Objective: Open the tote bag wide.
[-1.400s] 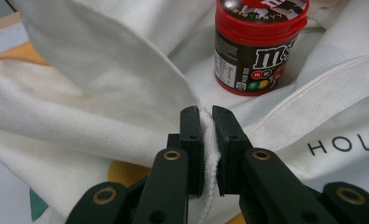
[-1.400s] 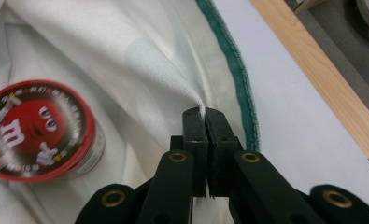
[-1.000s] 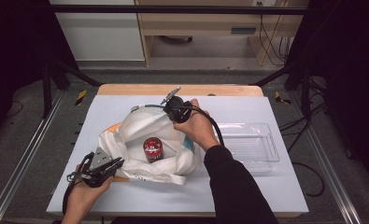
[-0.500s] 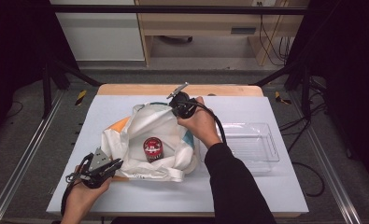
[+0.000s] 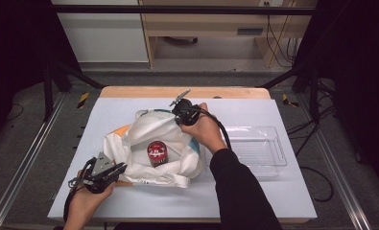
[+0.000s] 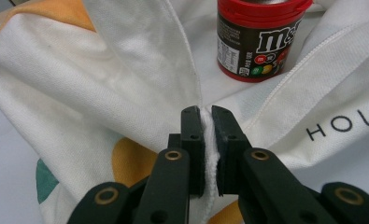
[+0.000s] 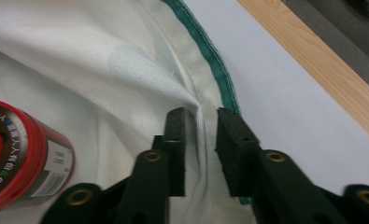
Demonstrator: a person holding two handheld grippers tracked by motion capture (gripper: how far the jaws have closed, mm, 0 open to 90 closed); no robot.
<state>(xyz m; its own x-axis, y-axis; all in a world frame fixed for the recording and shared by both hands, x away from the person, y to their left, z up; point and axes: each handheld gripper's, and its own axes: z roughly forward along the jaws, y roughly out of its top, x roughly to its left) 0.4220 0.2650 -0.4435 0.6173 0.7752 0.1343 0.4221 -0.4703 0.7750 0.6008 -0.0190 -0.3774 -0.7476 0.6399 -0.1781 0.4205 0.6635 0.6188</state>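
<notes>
- Your left tool (image 6: 205, 140) is clamped on the white cloth bag's (image 5: 148, 132) near edge.
- Your right tool (image 7: 198, 140) pinches its far, green-trimmed edge.
- The red candy jar (image 5: 156, 152) stands upright on the bag, mid-table (image 5: 292, 196).

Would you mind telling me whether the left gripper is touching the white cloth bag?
Touching. The left gripper view shows the left gripper with its jaws closed on a pinched fold of the white cloth bag.
</notes>
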